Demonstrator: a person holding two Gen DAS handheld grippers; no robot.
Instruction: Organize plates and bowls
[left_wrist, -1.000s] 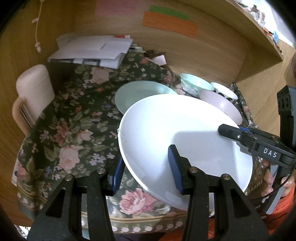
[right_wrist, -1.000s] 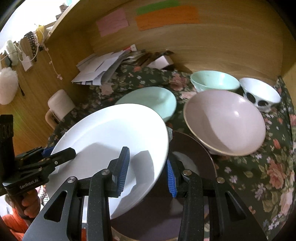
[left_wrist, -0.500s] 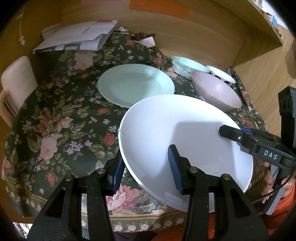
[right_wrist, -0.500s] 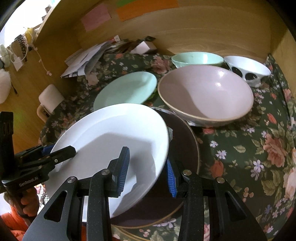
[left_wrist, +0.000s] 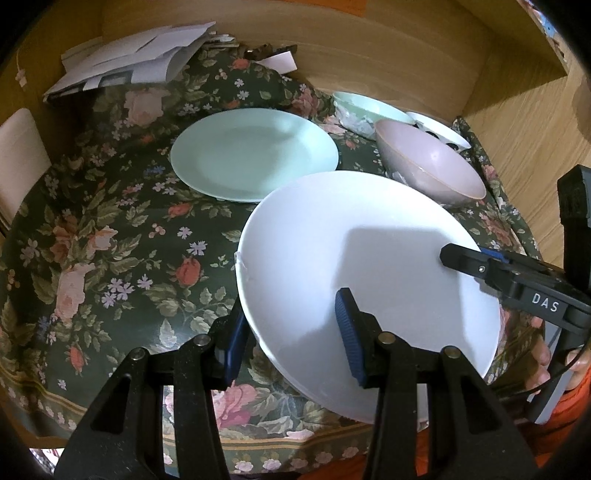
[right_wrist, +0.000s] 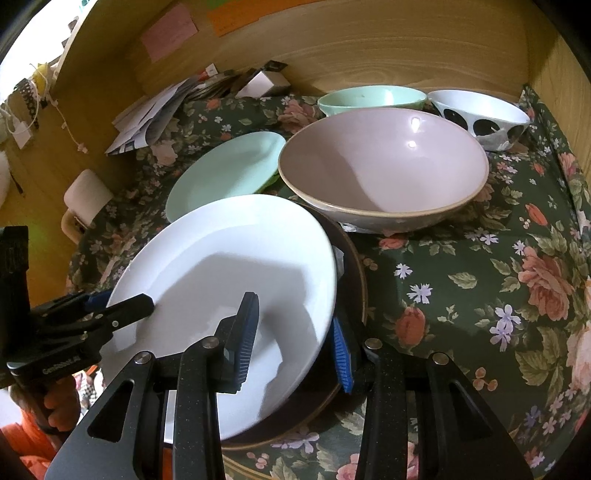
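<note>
I hold the white plate (right_wrist: 229, 280) by opposite rims, left hand-held gripper (left_wrist: 291, 339) and right hand-held gripper (right_wrist: 291, 339) each pinching it, just above the dark plate (right_wrist: 351, 280). It looks stiff, glossy and breakable; rim grips suit it best.

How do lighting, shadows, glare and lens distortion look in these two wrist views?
Left wrist: sharp, warm light; a hard-edged shadow lies across the white plate; dark fisheye corners. Right wrist: the wooden back wall bows strongly; two small glints inside the pink bowl; blown-out white at the top-left corner.
</note>
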